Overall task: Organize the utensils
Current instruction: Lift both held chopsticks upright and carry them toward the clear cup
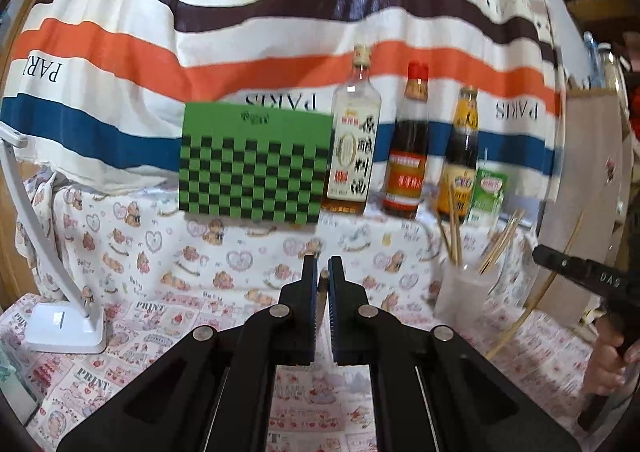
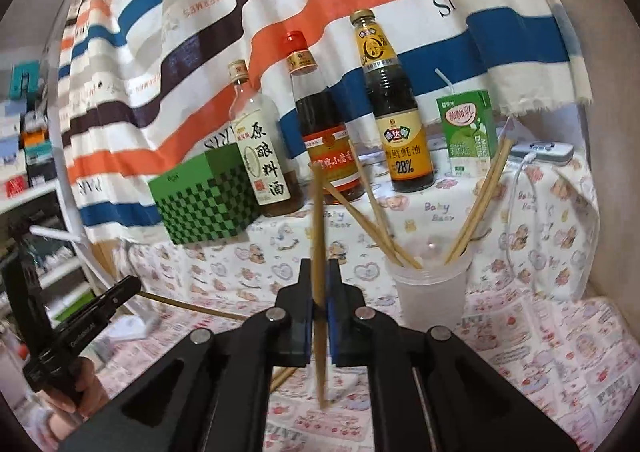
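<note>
A clear plastic cup (image 2: 430,292) holds several wooden chopsticks (image 2: 478,208) that lean out of it; it also shows in the left wrist view (image 1: 466,284). My right gripper (image 2: 319,272) is shut on one chopstick (image 2: 318,220), held nearly upright, left of the cup. My left gripper (image 1: 323,268) is shut on another chopstick (image 1: 322,294), seen end-on between the pads. The left gripper (image 2: 116,292) appears at the left of the right wrist view, its chopstick (image 2: 188,306) pointing right. The right gripper's finger (image 1: 580,268) shows at the right edge.
At the back stand a green checkered box (image 1: 256,160), three sauce bottles (image 1: 354,140) (image 1: 408,148) (image 1: 460,156) and a green milk carton (image 2: 468,132). A white lamp base (image 1: 66,326) stands at the left. A striped cloth hangs behind. A white device with cable (image 2: 540,152) lies at the right.
</note>
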`<state>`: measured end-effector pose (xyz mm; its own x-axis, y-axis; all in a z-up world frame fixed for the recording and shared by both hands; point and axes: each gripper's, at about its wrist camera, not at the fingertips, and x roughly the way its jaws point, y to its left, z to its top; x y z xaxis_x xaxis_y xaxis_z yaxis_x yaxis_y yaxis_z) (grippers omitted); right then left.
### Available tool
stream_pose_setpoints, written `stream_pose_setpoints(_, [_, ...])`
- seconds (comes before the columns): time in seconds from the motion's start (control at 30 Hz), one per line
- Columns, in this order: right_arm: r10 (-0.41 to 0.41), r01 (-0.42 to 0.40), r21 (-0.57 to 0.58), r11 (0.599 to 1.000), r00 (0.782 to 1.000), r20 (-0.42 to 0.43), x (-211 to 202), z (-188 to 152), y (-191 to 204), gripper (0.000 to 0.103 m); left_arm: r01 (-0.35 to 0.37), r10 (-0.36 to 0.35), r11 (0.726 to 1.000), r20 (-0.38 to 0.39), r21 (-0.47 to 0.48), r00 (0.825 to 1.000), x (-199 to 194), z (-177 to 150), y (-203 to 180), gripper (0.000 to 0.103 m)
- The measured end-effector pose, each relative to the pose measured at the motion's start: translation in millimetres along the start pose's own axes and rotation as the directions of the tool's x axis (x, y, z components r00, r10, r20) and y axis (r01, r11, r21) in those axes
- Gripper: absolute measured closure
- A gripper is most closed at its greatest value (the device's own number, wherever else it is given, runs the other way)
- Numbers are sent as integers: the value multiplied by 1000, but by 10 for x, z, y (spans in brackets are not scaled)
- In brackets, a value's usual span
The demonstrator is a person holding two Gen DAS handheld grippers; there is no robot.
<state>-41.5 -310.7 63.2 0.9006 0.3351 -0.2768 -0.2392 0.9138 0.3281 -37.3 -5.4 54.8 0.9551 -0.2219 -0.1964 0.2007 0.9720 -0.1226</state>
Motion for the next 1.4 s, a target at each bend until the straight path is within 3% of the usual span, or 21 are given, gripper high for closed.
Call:
stream_pose_setpoints(0.17, [-9, 10, -28, 1000, 999, 52, -131, 46, 44, 98, 34, -34, 999, -5, -14, 999, -33, 24, -2, 99])
stream_pose_setpoints(0.43, [-42, 42, -7, 999, 999, 24, -48, 60, -32, 98, 36, -38, 999, 49, 41, 998, -156, 37, -110, 99])
stream_pose_setpoints(0.57, [-59, 61, -21, 998, 994, 88, -170, 100, -58, 98, 52, -55, 998, 64, 44, 996, -165, 114, -147, 99])
stream_pose_setpoints(0.67, [-117, 116, 11, 993, 986, 118, -222, 202, -168, 98, 92, -93, 995, 51, 26, 994, -121, 309, -244, 99])
stream_pose_setpoints(0.87, [-126, 114, 79, 990, 978, 168, -390, 549, -342, 98, 178, -186, 978, 65, 106, 980, -82, 875, -770, 99])
stream_pose_setpoints(1.07, [-161, 157, 37, 987, 955, 248, -394, 997, -344, 98, 298, -316, 936, 72, 186, 946, 105, 1319, -1452, 99])
stream_pose_setpoints(1.23, [-179, 168, 60, 984, 941, 286, -205, 1210, -442, 98, 318, -342, 921, 75, 227, 937, 456, 1518, -1923, 99])
stream_pose_setpoints(1.4, [-210, 200, 65, 978, 934, 288, 29, 1194, -586, 98, 337, -358, 920, 75, 202, 931, 941, 1602, -2099, 99])
